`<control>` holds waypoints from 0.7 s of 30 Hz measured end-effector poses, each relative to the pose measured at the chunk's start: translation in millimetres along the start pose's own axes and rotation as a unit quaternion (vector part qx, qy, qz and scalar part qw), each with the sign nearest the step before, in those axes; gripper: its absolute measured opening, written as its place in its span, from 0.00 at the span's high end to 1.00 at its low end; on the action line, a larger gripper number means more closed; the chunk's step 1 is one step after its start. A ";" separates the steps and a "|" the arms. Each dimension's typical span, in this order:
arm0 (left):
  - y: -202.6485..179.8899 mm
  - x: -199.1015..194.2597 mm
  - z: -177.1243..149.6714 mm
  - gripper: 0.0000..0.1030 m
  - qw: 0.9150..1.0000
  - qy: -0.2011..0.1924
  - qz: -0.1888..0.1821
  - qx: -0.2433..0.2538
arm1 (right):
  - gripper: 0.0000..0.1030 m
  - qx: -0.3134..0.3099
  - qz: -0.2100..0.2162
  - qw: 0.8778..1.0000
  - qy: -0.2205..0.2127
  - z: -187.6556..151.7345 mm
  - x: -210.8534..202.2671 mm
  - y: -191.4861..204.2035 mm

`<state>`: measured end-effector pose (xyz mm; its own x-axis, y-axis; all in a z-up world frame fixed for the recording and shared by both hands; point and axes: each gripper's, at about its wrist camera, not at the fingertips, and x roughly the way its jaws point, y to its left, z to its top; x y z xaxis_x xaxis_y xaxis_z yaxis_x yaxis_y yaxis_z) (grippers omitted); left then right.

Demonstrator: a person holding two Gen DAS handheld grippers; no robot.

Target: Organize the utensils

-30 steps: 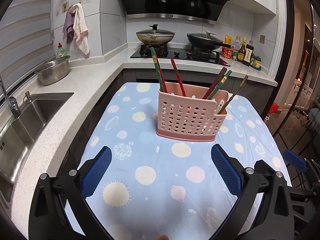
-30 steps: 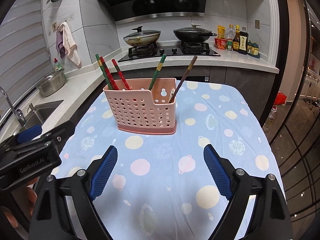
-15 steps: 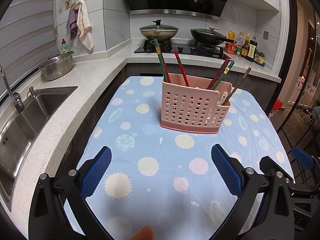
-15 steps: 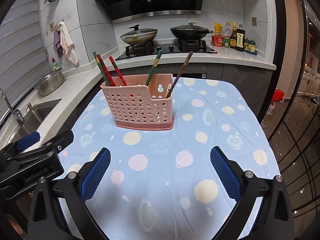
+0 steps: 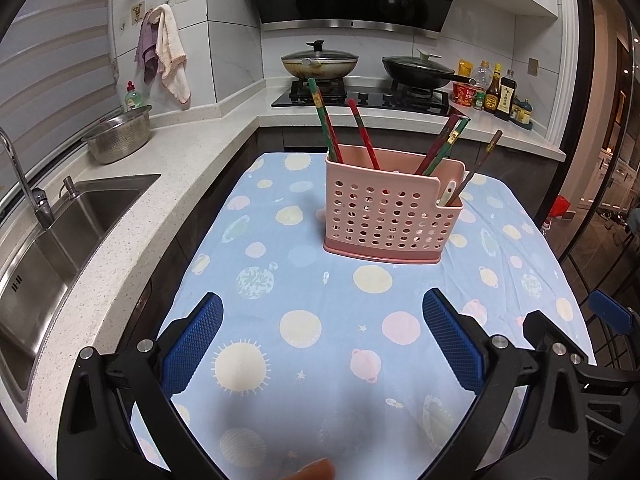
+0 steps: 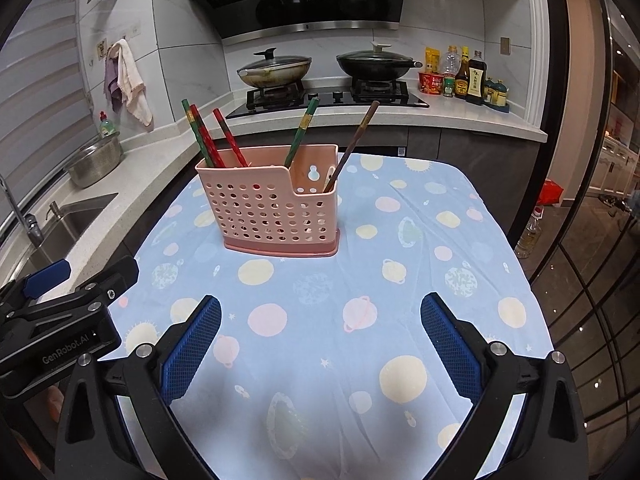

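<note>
A pink perforated utensil basket stands on the table's blue dotted cloth; it also shows in the right wrist view. Several chopsticks stand in it, red and green ones at the left, a brown one at the right, and a white spoon handle in the low compartment. My left gripper is open and empty, well short of the basket. My right gripper is open and empty too. The left gripper's body shows at the right view's left edge.
A white counter with a steel sink and a metal colander runs along the left. A stove with two lidded pans and sauce bottles lies behind the table. The table's right edge drops to the floor.
Both grippers have drawn back from the basket and risen a little, so the basket looks smaller and farther. Both stay open. The basket and chopsticks have not moved.
</note>
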<state>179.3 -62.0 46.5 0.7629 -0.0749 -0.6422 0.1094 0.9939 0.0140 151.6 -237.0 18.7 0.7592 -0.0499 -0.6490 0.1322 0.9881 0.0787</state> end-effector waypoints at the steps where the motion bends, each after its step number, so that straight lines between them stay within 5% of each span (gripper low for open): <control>1: 0.2 -0.7 -0.5 0.07 1.000 0.000 0.000 -0.001 | 0.06 -0.001 -0.001 1.000 0.000 -0.2 0.1 0.1; 21: 3.8 3.0 -3.6 0.07 1.000 0.012 0.016 -0.005 | 0.06 0.001 0.001 1.000 0.005 -3.1 1.0 -2.1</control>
<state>179.7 -58.1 41.9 0.7506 -0.0403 -0.6595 0.0778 0.9966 0.0277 150.0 -238.7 15.6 0.7530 -0.0474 -0.6564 0.1326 0.9879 0.0808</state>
